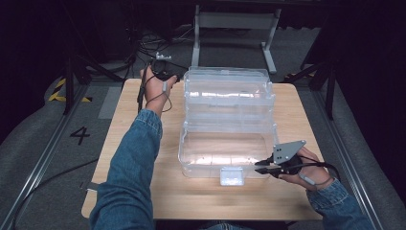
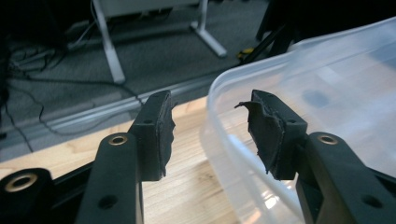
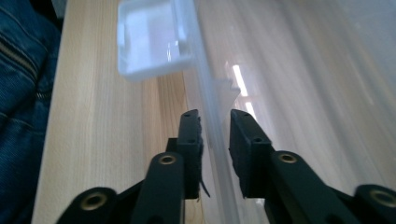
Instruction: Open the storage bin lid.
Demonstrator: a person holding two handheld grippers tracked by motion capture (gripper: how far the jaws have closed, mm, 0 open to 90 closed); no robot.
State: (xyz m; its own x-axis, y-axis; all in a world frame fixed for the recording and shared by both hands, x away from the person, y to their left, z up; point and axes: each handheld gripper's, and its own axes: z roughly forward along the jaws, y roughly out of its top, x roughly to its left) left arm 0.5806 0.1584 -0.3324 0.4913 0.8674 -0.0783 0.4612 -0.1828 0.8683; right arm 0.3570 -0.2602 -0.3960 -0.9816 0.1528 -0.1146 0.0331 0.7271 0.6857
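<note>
A: Clear plastic box (image 1: 229, 125), centre of the high view, standing open on the wooden table (image 1: 134, 191); lid tilted back toward the top of the frame, white latch (image 1: 232, 176) hanging off the near rim.

B: Right gripper (image 1: 260, 166), lower right. Jaws?

A: Narrow gap, straddling the near rim (image 3: 211, 135). In the right gripper view the wall runs up between the pads (image 3: 247, 140) with light showing on both sides. Not pinching.

B: Left gripper (image 1: 178, 76)?

A: Upper left, beside the lid's back corner. Jaws apart, nothing between them; the lid edge (image 2: 219, 135) curves just behind the right-hand jaw.

B: Risks?

A: Likely the lid dropping forward, since neither gripper holds it. Also, the right jaws could drag the light box if that hand shifts.

B: View differences?

A: The high view gives the whole layout; the gap at the rim is readable from the right gripper view.
</note>
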